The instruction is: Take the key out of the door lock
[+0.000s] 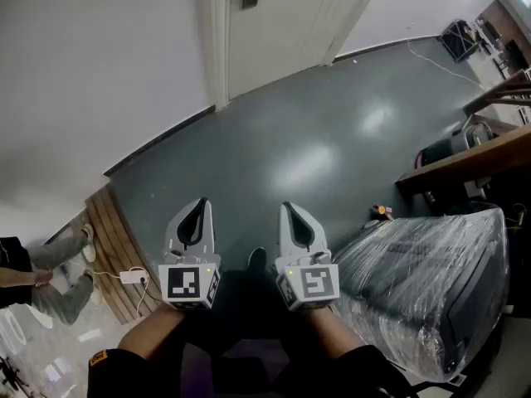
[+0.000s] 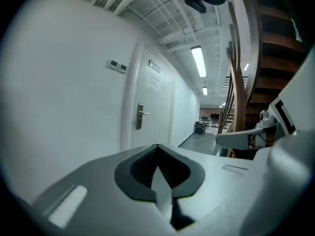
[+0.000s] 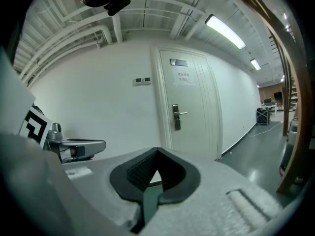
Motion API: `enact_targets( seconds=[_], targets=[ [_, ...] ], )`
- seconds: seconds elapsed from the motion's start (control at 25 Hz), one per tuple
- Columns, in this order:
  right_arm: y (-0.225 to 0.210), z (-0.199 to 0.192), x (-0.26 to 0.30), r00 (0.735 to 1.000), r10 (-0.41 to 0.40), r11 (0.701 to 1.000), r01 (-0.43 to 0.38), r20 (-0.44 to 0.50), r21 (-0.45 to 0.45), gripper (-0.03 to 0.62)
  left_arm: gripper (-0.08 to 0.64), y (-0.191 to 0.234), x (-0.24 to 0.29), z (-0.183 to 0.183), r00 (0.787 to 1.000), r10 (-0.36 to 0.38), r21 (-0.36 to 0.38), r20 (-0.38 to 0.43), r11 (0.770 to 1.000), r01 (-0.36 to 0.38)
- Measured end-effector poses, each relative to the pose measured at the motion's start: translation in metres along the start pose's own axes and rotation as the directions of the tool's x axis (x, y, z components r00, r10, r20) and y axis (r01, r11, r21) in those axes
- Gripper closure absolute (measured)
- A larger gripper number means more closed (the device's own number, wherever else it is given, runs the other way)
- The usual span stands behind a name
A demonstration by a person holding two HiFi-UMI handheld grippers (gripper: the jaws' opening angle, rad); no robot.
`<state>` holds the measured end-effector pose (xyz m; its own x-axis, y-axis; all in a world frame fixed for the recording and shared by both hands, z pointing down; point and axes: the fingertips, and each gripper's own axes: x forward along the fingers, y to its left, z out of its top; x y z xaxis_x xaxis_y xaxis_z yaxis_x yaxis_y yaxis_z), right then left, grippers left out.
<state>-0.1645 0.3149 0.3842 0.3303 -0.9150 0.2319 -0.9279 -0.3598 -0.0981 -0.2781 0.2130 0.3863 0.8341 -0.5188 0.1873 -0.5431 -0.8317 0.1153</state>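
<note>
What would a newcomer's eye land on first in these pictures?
The left claw and right claw sit side by side low in the head view, both shut and empty. Ahead stands a white door, well apart from them; at right, a bulky plastic-wrapped object.

Head view looked steeply down at floor (image 1: 315, 148), left tongs (image 1: 202, 203) and right tongs (image 1: 287, 207) close below. Gripper views faced near level, all three sharing far door (image 3: 189, 107).
</note>
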Motion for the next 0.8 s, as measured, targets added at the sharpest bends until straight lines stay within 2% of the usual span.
enact_targets(
  seconds=[0.52, 0.8],
  targets=[
    [-0.012, 0.001, 0.007, 0.999, 0.032, 0.999, -0.032, 0.008, 0.014, 0.601, 0.543, -0.009, 0.016, 0.003, 1.0, 0.005, 0.012, 0.0, 1.0, -0.005],
    [-0.042, 0.008, 0.01, 0.999, 0.028, 0.999, -0.029, 0.038, 0.028, 0.6, 0.543, -0.029, 0.039, 0.009, 1.0, 0.001, 0.02, 0.011, 1.0, -0.001]
  ],
)
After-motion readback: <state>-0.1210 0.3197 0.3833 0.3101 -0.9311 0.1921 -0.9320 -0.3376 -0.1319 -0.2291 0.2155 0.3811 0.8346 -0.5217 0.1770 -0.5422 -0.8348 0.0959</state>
